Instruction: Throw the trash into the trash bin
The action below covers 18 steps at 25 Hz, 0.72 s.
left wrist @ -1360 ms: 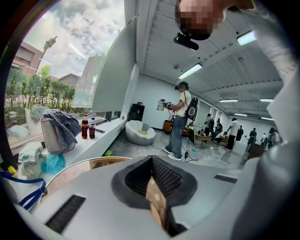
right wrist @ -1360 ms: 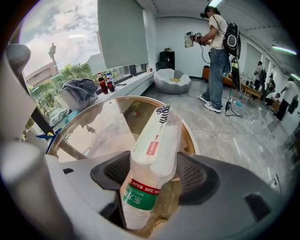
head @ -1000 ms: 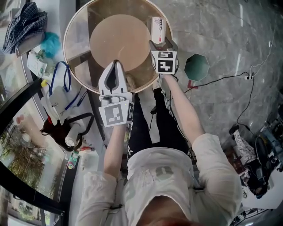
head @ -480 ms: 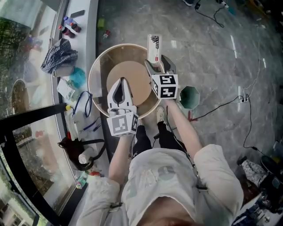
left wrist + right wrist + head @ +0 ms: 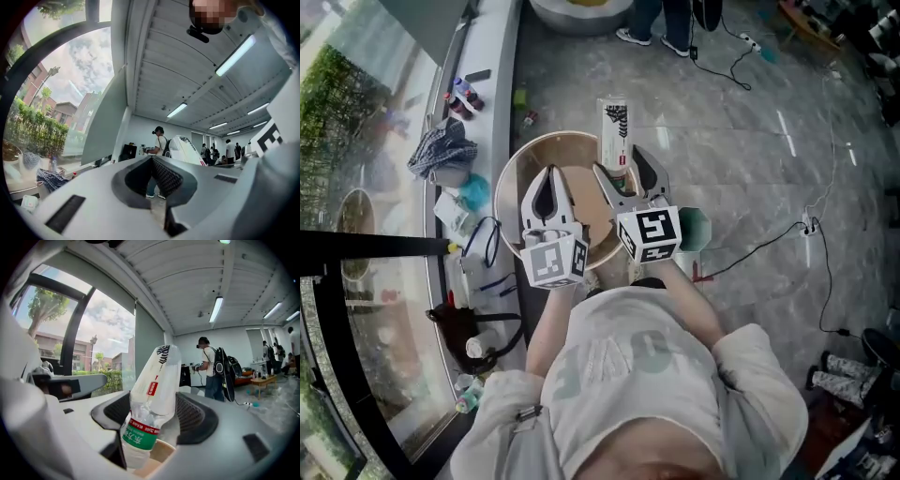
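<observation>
One plastic bottle (image 5: 138, 438) sits clamped inside the right gripper (image 5: 619, 167).

The round table (image 5: 517, 178) stands on the floor, with the trash bin (image 5: 696, 230) just beside it on the right. The left gripper (image 5: 550, 176) hangs above the table's middle, and the right gripper (image 5: 619, 167) is above its right side. A bottle (image 5: 140, 439) sits between the right gripper's fingers and reaches out past them. A ledge (image 5: 492, 75) runs along the table's left, with a cloth (image 5: 441, 150) on it.
</observation>
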{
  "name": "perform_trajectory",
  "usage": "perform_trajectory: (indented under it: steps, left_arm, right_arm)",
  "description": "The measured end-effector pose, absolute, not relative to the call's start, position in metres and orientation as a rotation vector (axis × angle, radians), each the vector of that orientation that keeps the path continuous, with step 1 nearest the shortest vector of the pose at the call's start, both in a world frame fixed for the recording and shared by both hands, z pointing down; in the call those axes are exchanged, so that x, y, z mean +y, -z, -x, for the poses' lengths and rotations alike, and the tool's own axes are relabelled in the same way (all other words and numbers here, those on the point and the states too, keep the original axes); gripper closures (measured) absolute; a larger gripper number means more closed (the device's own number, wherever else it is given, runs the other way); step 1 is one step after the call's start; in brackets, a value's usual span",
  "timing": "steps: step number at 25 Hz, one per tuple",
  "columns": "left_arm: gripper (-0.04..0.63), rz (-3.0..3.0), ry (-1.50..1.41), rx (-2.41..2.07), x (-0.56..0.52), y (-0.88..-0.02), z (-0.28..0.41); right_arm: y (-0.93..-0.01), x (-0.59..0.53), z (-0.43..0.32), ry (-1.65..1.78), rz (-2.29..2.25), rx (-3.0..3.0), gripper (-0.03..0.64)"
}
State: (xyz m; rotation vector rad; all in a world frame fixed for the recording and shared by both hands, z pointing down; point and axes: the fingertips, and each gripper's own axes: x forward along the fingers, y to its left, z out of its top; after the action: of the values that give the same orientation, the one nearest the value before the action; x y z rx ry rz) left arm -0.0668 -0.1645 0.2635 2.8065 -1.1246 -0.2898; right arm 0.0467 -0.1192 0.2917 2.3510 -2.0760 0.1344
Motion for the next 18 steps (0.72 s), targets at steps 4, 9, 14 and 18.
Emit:
perform_trajectory:
  steps: [4,9,14,18]
  left_arm:
    - [0.584,-2.834,0.309,-1.090,-0.153,-0.255,0.057]
    - [0.584,-2.854,0.303,-1.048,-0.149,-0.253,0.049]
    - [0.584,-2.867,0.279,-0.993,-0.151,-0.259,0.032]
    - [0.584,-2.877,0.213,-0.901,-0.144,-0.275,0.003]
  right_arm:
    - [-0.267,-0.103,-0.037,-0.061,-2.367,-2.122,0.311]
    - [-0.261,-0.095,-0.041,-0.054,-2.406,-2.108,0.311]
    - [-0.267,-0.090,-0.059,-0.072,-2.457,-2.047,0.311]
    - [-0.286,-0.072,-0.097,-0.145,-2.545,-1.926,0.311]
